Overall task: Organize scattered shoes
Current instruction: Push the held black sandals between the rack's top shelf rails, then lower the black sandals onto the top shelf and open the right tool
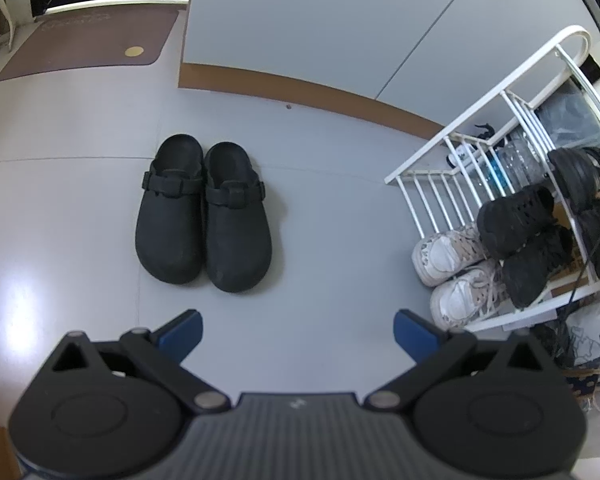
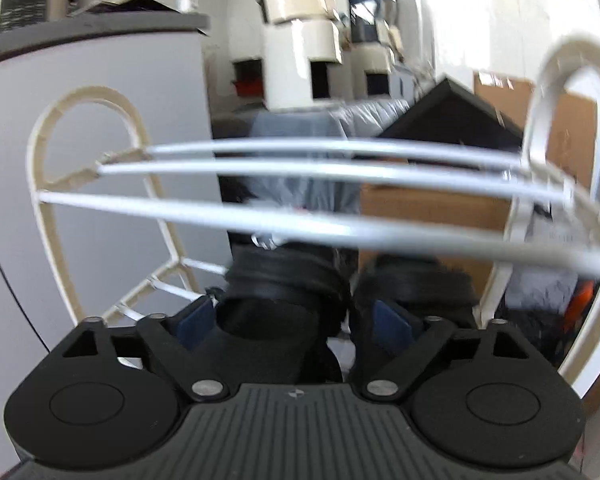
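Clogs (image 1: 203, 216) lie parallel, toes toward the released left hand-held gripper (image 1: 298, 334).

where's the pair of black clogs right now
In the left wrist view, the pair of black buckled clogs sits side by side on the pale floor, left of centre, ahead of the open left gripper and well left of the white shoe rack.

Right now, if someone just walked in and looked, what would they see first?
Probably the pair of black clogs, side by side on the pale floor, out ahead of the left gripper with its blue fingers spread wide. Next, the white shoe rack off to the right, holding white sneakers and black shoes. In the right wrist view, the right gripper sits open around a black shoe under the rack's bars.
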Demonstrator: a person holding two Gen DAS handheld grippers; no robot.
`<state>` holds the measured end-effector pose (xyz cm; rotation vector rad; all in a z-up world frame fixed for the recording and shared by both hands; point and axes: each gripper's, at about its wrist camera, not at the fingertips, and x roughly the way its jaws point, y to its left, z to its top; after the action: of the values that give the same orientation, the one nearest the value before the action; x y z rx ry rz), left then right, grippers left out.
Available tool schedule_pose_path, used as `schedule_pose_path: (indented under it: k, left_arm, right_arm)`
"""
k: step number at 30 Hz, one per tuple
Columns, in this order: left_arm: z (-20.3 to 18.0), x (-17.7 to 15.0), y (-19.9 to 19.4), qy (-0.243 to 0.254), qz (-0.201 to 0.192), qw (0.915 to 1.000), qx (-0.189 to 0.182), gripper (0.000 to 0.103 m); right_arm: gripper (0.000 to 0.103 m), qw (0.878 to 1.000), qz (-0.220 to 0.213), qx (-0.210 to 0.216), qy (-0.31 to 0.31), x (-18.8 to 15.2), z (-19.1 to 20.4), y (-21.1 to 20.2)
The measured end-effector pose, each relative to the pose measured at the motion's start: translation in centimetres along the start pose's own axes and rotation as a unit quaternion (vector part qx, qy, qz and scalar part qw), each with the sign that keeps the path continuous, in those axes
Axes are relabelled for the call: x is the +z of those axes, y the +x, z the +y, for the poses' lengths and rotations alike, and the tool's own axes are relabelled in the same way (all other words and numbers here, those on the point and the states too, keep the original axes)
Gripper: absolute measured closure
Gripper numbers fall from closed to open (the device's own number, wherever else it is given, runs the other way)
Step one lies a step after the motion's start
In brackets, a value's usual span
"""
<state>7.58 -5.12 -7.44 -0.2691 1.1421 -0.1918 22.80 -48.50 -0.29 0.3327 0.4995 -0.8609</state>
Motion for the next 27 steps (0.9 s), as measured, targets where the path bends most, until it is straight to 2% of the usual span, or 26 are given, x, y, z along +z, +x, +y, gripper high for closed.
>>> schedule_pose_path:
  k: [6,14,23,27]
  left_arm:
    - [-0.2,-0.1,-0.7,0.005,-0.01,0.9999,-0.005,0.0]
    - [0.5,-0.3,-1.8,0.006,-0.022,0.9997,0.01,0.0]
    - [1.2,-0.8,-3.1,0.002,-0.033,0.9994,0.008,0.0]
    - [1.5,-0.7,-3.7,-0.004,-0.04,0.9992,0.008,0.0]
  right_arm:
    - [0.008,1.0,0.024,0.011,0.001,-0.5,0.3,-0.6]
    - [0.008,0.999,0.044,0.014,-0.019,-1.5,-0.3,-2.7]
    - [0.007,0.997,0.06,0.022,-0.036,-2.4,-2.6,-6.4]
    - [0.007,0.996,0.075,0.025,-0.032,-3.9,-4.1,-8.3]
